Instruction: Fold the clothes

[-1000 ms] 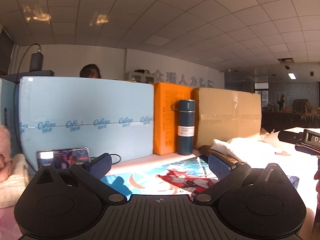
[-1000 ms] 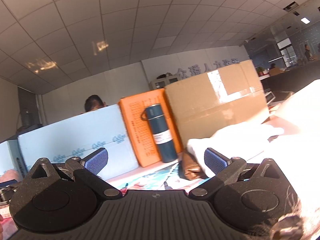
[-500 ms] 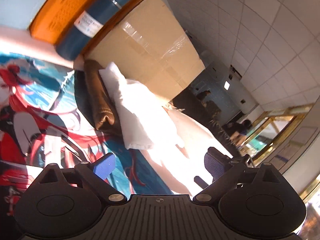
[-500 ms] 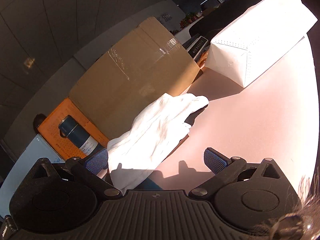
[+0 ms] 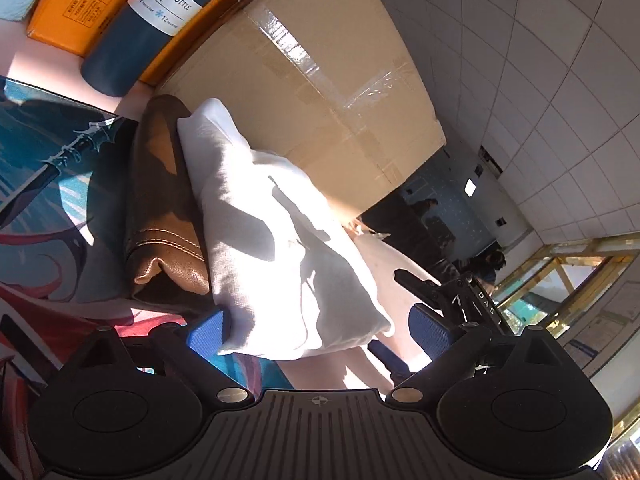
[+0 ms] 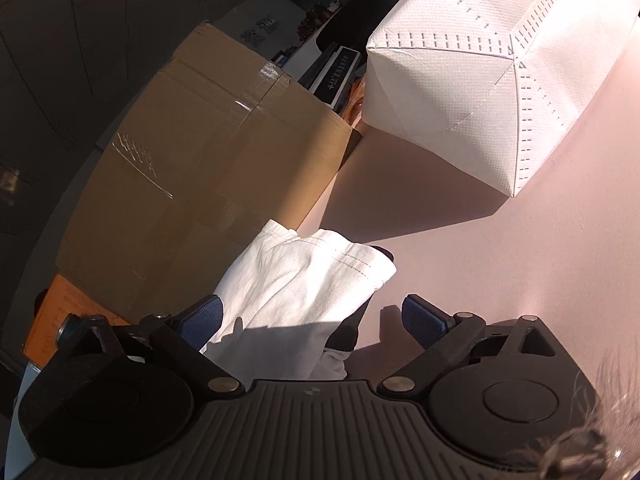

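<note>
A crumpled white garment (image 5: 280, 240) lies on the table against a cardboard box (image 5: 320, 92), partly over a brown leather item (image 5: 160, 208). My left gripper (image 5: 320, 332) is open, and the garment's near end sits between its blue pads (image 5: 208, 330). In the right wrist view the same white garment (image 6: 304, 280) shows a stitched hem. My right gripper (image 6: 312, 320) is open over that end, with cloth reaching in beside its left finger. The right gripper's black body (image 5: 452, 296) shows at the right of the left wrist view.
A dark blue vacuum bottle (image 5: 152, 28) and an orange box (image 5: 80, 12) stand behind a printed anime mat (image 5: 48, 184). A white non-woven bag (image 6: 500, 80) stands on the pink tabletop (image 6: 500, 260), right of the cardboard box (image 6: 200, 160).
Both grippers have tipped down from facing the boxes and ceiling and have closed in on the white garment. Its ends now lie between the open fingers.
</note>
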Demonstrator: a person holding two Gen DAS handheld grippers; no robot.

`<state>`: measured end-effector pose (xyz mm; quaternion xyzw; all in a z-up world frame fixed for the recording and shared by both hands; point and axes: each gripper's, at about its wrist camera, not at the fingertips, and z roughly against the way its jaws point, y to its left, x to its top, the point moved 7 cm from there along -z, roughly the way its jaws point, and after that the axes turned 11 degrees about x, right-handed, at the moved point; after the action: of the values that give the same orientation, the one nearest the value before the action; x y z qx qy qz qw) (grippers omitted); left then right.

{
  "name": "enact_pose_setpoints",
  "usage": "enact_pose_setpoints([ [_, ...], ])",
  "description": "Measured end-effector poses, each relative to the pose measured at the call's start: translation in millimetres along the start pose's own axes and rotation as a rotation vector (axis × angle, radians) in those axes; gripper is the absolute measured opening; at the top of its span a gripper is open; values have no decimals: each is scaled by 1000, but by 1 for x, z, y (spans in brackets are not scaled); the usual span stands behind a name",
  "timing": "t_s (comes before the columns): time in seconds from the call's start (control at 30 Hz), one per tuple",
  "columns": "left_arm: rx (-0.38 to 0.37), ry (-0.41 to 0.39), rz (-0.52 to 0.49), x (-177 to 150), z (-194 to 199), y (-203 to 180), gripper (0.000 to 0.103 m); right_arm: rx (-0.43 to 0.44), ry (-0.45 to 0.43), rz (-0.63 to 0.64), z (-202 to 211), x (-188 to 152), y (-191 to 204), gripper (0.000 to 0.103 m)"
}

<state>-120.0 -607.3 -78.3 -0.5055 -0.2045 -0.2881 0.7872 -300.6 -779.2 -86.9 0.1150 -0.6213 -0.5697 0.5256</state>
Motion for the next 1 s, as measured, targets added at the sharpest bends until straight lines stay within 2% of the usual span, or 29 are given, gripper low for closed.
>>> enact_pose_setpoints([
  [0.03,-3,-4,-8,-1,0,-1,97,-5,11,-4,-6,2,-1,69],
  [0.07,-7,-7,-16,-2,-1,-2,97,-20,19,-5,-9,2,-2,61],
  [0.1,-11,-10,-24,-3,-1,-2,97,-38,26,-4,-12,1,-3,43],
  [0.13,-16,-11,-30,-4,0,-2,97,-56,33,-2,-15,0,-3,32],
  [0.17,-12,-11,-37,-4,0,-1,93,-67,24,17,-14,0,-1,28],
  [0.23,19,2,-49,-6,-4,3,78,-66,-26,107,-8,2,13,16],
  [0.27,32,10,-48,-6,-6,5,56,-57,-47,168,-5,2,24,15],
  [0.3,38,19,-25,-5,-8,9,42,-45,-66,232,-1,1,37,13],
  [0.4,34,40,32,-3,-10,19,24,31,-78,385,5,-10,76,10],
  [0.5,10,59,81,-2,-9,26,19,168,-37,356,8,-22,112,9],
  [0.67,-65,78,128,2,13,25,19,296,-2,379,18,-38,171,9],
  [0.83,-105,-26,125,16,81,29,19,452,41,380,34,-53,226,9],
  [1.0,-146,-130,121,29,150,33,18,636,123,317,47,-81,266,9],
])
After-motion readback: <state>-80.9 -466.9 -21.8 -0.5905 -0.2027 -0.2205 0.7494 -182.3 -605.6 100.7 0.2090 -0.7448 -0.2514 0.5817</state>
